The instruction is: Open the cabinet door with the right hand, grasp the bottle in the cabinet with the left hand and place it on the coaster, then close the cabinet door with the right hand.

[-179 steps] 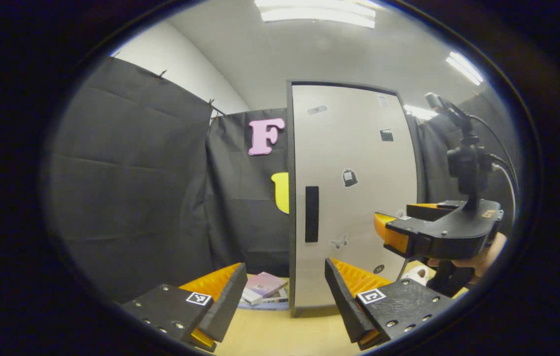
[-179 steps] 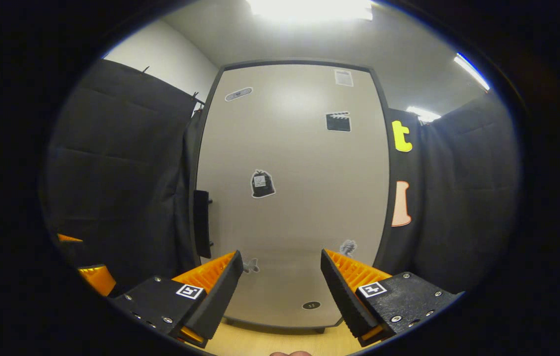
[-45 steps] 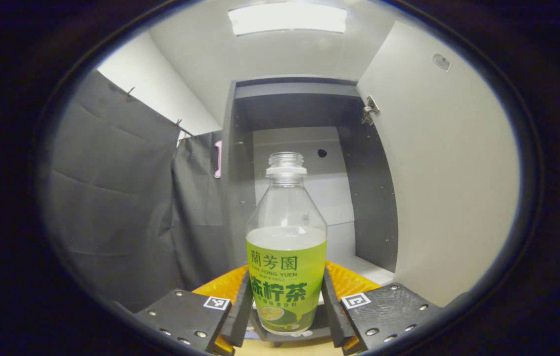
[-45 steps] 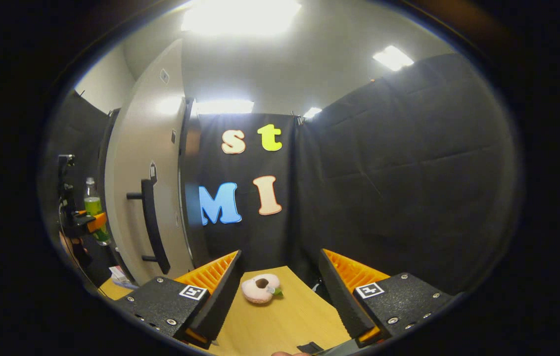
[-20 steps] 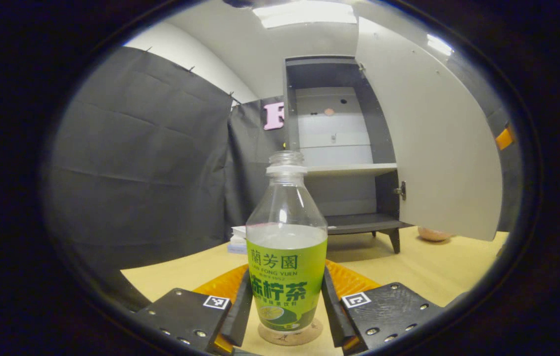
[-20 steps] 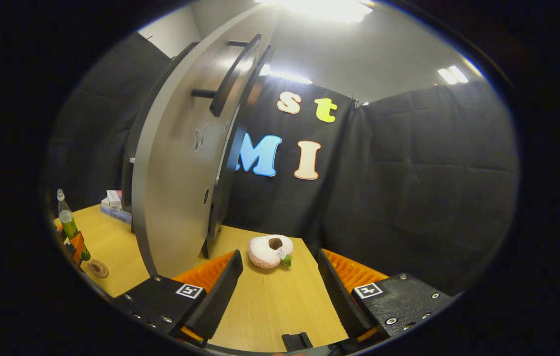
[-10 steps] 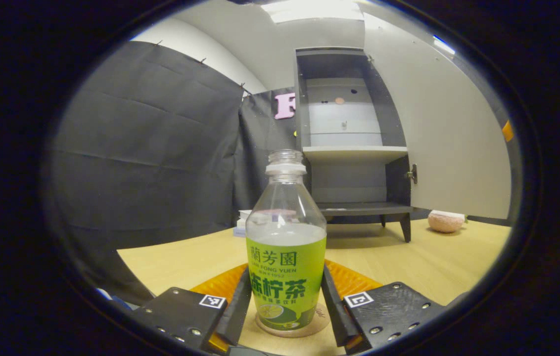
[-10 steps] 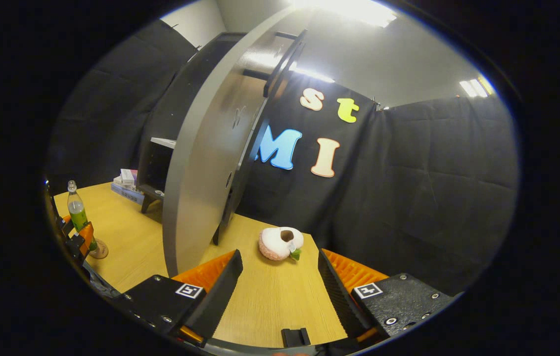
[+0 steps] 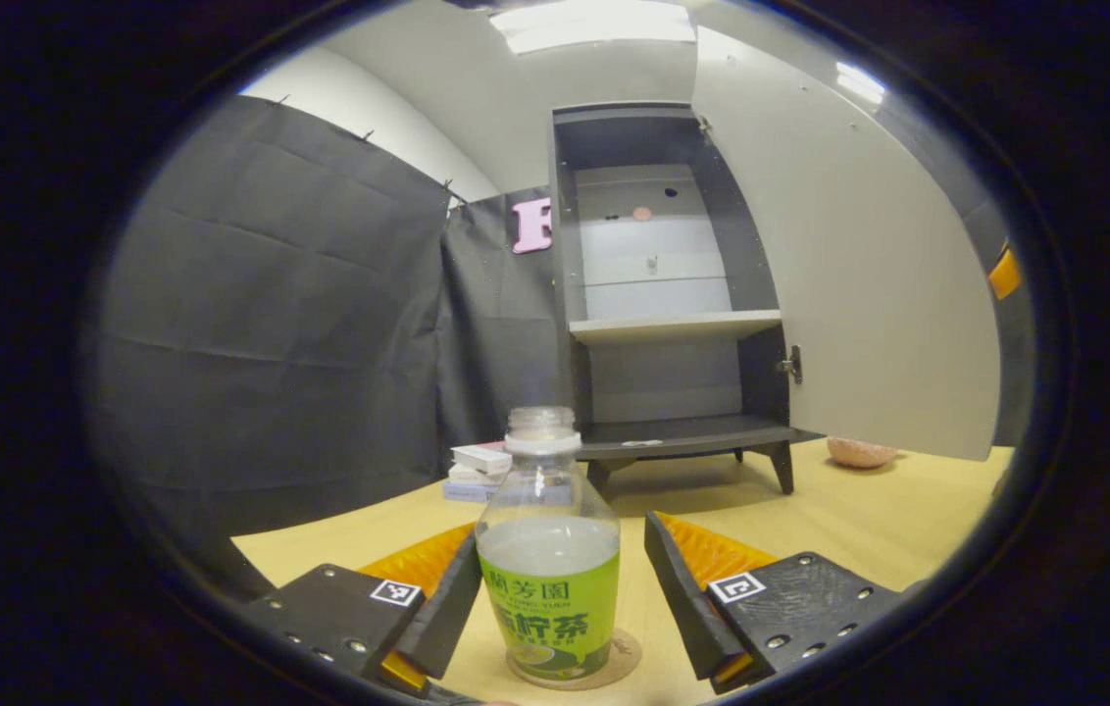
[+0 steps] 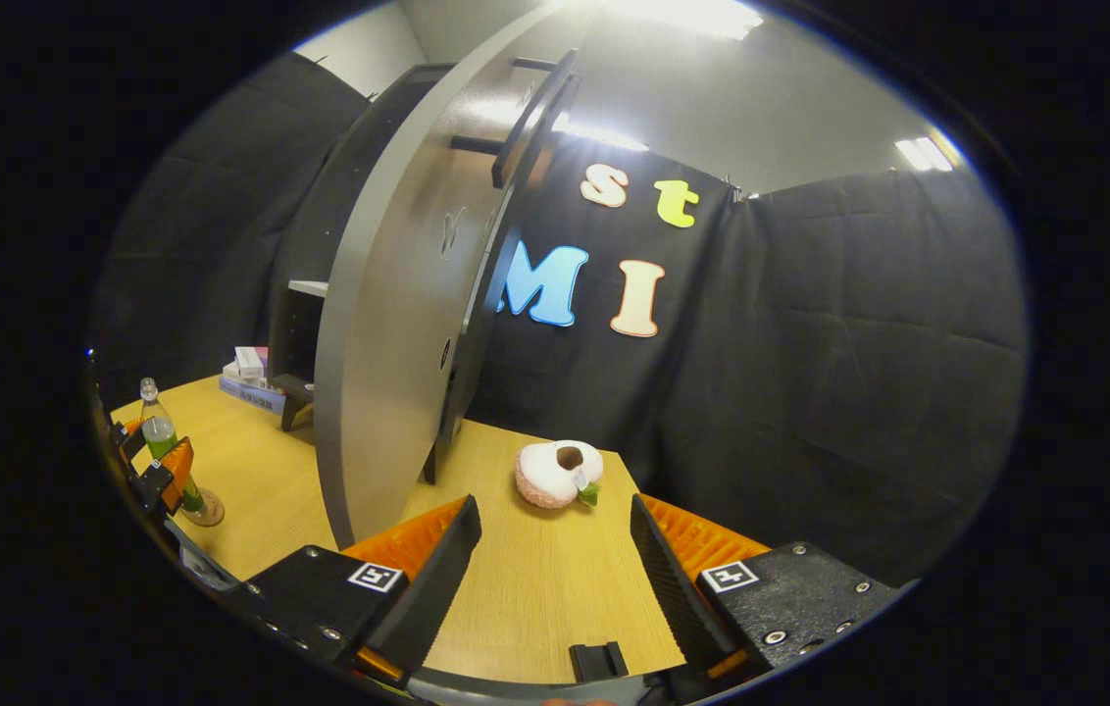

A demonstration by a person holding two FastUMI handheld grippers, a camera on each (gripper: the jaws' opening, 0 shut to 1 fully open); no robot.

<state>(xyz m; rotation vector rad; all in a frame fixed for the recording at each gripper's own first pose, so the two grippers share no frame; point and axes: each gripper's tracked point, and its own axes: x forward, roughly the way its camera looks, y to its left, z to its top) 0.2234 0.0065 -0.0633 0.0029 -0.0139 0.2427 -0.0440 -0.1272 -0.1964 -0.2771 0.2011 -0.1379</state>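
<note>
Bottle (image 9: 547, 579) stands upright on the coaster (image 9: 619, 655); the left gripper (image 9: 555, 588) has its fingers spread, gripping nothing, so the bottle rests alone. The right gripper (image 10: 550, 569) is wide open and empty beside the cabinet door (image 10: 398, 324).

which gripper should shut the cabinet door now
Right. The right gripper is open and empty beside the open cabinet door. The left gripper is open around the bottle on the coaster.

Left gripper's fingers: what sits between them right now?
In the left gripper view, the green-labelled bottle stands upright on the round coaster between the left gripper fingers, which are spread with gaps either side.
</note>
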